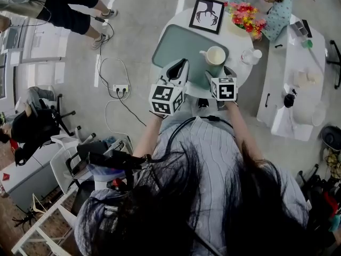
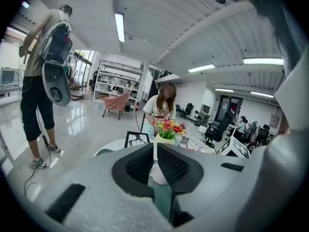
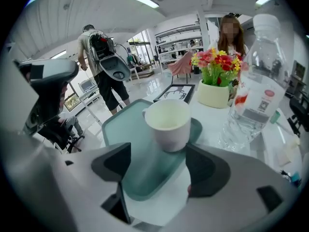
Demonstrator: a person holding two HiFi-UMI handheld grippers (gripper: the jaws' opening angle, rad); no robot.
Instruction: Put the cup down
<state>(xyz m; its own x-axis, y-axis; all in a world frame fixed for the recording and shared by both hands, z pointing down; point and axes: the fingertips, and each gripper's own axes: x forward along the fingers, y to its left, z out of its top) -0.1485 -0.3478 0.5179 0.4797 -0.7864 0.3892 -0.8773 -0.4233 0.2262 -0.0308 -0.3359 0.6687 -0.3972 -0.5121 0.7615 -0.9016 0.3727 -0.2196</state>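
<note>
One empty cream cup (image 3: pixel 169 123) standing upright on green mat (image 3: pixel 120 129); right claw (image 3: pixel 157 154) gaping wide, gripping nothing; left claw (image 2: pixel 155 161) sitting shut, empty.

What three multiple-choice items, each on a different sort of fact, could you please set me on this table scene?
1. Where does the cup stand?
A. on the green tray
B. on the floor
C. on a chair

2. What colour is the cup?
A. red
B. white
C. black

3. How do the jaws of the right gripper stand?
A. shut on the cup
B. apart, gripping nothing
C. shut together, empty

Answers:
1 A: the head view shows the cup at the tray's right end on the round table.
2 B: the cup is plain white in both the head view and the right gripper view.
3 B: the right gripper view shows both pads wide apart, with the cup standing free on the tray just beyond them.
</note>
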